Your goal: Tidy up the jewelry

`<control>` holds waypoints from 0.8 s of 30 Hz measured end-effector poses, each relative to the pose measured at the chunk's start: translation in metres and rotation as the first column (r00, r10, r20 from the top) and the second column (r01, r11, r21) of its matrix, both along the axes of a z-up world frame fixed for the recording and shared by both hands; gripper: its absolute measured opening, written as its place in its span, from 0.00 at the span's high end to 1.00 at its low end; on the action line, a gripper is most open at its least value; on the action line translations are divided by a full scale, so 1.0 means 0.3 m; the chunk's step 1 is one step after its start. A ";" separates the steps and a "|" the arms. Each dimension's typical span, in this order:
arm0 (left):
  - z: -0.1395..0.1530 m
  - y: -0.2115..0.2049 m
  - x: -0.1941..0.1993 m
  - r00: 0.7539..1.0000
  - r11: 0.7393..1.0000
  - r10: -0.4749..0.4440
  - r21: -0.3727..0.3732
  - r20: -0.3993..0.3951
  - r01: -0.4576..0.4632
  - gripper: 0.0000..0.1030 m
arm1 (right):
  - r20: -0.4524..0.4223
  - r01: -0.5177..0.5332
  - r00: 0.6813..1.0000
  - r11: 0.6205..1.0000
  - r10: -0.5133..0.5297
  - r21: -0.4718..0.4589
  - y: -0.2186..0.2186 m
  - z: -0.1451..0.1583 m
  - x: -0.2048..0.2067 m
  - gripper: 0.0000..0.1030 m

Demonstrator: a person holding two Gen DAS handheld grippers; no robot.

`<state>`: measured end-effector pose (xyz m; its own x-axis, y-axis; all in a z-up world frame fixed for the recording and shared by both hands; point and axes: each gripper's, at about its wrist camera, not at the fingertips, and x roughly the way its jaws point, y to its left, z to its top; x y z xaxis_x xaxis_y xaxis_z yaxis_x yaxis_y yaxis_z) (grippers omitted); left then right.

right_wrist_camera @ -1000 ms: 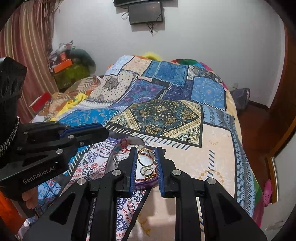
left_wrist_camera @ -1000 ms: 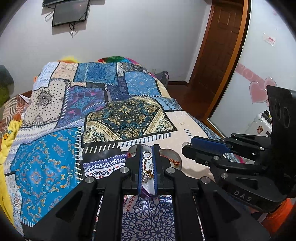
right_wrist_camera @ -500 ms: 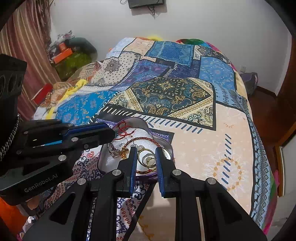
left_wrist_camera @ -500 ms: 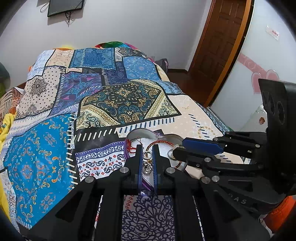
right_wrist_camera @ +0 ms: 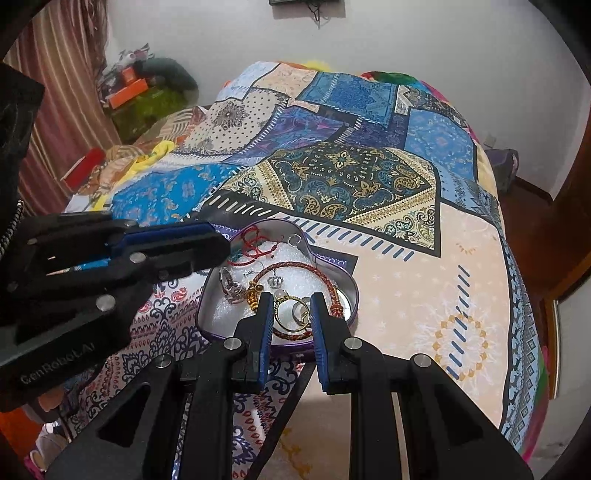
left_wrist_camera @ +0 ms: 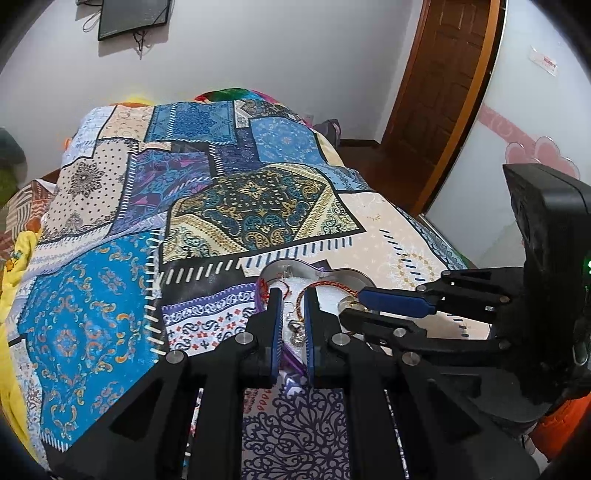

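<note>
A heart-shaped purple tin [right_wrist_camera: 350, 306] lies open on the patterned bedspread and also shows in the left wrist view [left_wrist_camera: 286, 264]. It holds a braided red-brown bracelet [right_wrist_camera: 295, 265], red cord [right_wrist_camera: 251, 243], silver rings [right_wrist_camera: 231, 286], a crown charm [right_wrist_camera: 275, 281] and gold hoops [right_wrist_camera: 291, 314]. My right gripper [right_wrist_camera: 291, 299] is open over the tin's near side, its fingers either side of the gold hoops. My left gripper [left_wrist_camera: 293, 295] is open a little over the tin's left part, with the bracelet [left_wrist_camera: 325, 284] and a charm between its fingers.
The bedspread [right_wrist_camera: 369, 177] covers the whole bed. A wooden door [left_wrist_camera: 436, 92] and a white wardrobe with pink hearts [left_wrist_camera: 524, 155] stand to the right. Clutter and a curtain [right_wrist_camera: 55, 110] lie left of the bed. A screen [left_wrist_camera: 129, 16] hangs on the far wall.
Both grippers have moved forward and down over the tin. Each has opened a little wider; the right one now straddles the gold hoops.
</note>
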<state>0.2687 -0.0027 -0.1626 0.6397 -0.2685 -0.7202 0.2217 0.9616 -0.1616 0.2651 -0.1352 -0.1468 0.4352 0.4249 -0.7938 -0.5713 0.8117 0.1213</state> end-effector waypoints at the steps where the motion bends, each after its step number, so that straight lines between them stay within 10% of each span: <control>1: 0.001 0.004 -0.001 1.000 1.000 0.004 0.000 0.000 -0.004 0.92 | 0.002 0.002 1.000 1.000 -0.002 0.000 -0.001 0.004 -0.001 0.83; 24: 0.231 0.086 -0.222 0.985 0.993 0.115 -0.016 0.127 -0.113 0.69 | 0.193 0.045 0.980 0.998 -0.053 0.044 -0.037 0.282 -0.180 0.62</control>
